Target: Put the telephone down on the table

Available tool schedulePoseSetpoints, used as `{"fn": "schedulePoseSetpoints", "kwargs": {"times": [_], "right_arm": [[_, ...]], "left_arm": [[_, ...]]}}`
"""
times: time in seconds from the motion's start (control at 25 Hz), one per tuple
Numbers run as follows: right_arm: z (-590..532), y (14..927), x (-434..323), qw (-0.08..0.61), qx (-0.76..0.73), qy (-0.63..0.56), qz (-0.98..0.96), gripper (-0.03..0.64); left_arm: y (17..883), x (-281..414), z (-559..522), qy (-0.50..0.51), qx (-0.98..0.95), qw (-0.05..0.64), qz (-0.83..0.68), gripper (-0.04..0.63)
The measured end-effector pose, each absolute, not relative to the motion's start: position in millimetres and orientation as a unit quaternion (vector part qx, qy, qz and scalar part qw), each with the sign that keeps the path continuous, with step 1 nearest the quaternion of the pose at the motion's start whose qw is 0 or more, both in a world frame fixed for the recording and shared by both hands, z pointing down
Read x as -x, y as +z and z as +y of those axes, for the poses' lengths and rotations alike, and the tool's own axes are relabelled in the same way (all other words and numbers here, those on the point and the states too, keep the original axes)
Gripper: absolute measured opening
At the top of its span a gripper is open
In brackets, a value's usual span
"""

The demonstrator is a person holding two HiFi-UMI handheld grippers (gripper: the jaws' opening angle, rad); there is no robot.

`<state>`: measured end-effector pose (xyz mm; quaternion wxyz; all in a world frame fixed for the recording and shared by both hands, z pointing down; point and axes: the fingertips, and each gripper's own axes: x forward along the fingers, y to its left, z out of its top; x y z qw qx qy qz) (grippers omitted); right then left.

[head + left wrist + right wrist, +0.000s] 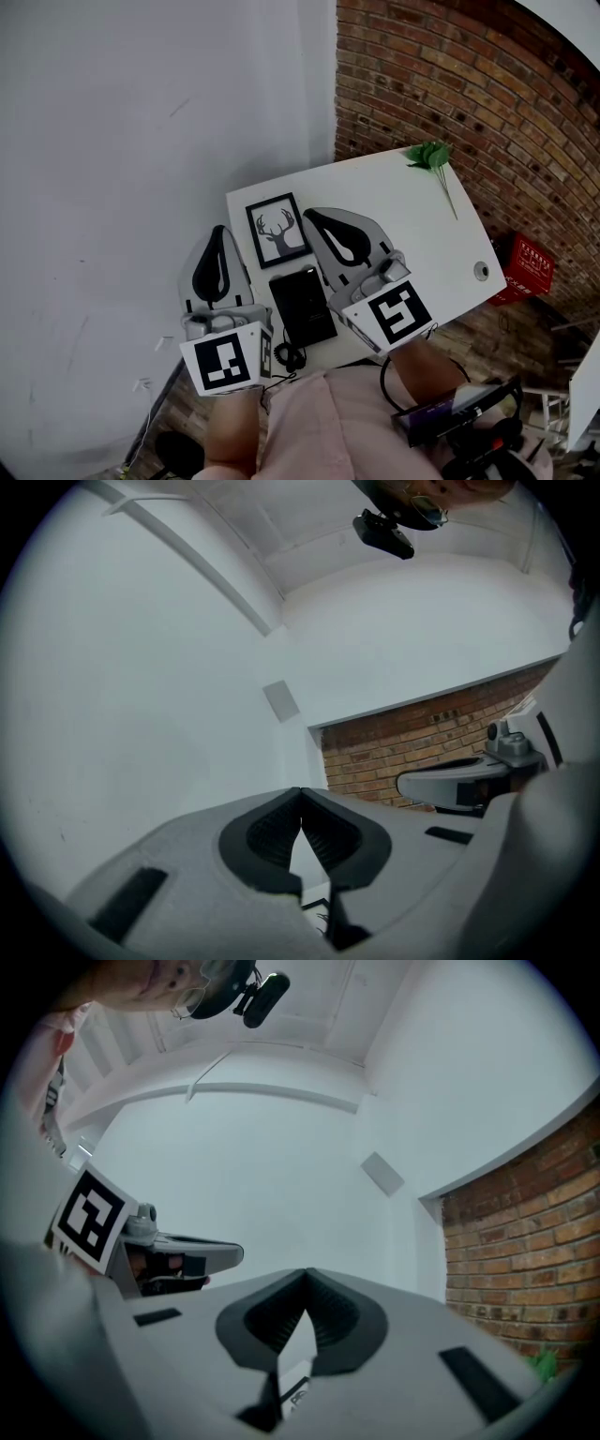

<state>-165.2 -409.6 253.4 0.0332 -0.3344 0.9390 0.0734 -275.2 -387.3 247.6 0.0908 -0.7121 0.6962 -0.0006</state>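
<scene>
A white wall (pixel 141 141) fills the left half of the head view. A brick wall (pixel 450 75) meets it at the corner on the right.

The white worktop (pixel 403 206) stands in that corner.

The left tongs (pixel 219 232) and the right tongs (pixel 314 217) are held over the near part of the worktop, side by side, both pointing toward the walls. Each carries a cube with square markers at its rear.
- Left tongs: tips together, nothing between them, as the left gripper view shows.
- Right tongs: tips together, nothing between them, as the right gripper view shows.

A red crate (pixel 525 267) sits on the floor beyond the right edge of the worktop.

The telephone (pixel 302 305), black and rectangular, lies flat on the worktop between the two tongs. Neither of them grips it. A dark cable (pixel 291 356) lies at its near end.

A black-framed picture of a deer head (pixel 278 230) lies just beyond the telephone.

A green sprig (pixel 429 155) lies at the far right corner of the worktop, well apart from the telephone.

A small round grommet (pixel 481 271) sits near the right edge.
</scene>
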Motion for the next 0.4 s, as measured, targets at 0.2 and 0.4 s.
{"fn": "schedulePoseSetpoints", "kwargs": {"times": [0.2,0.4], "right_arm": [[-411.1,251.2,161.8,0.035,0.337,0.081,0.938,0.003],[-411.8,251.4,162.0,0.037,0.337,0.082,0.937,0.003]], "left_arm": [[246.9,271.9,-387.8,-0.009,0.712,0.094,0.696,-0.002],[248.6,272.1,-387.8,-0.013,0.710,0.099,0.697,-0.002]]}}
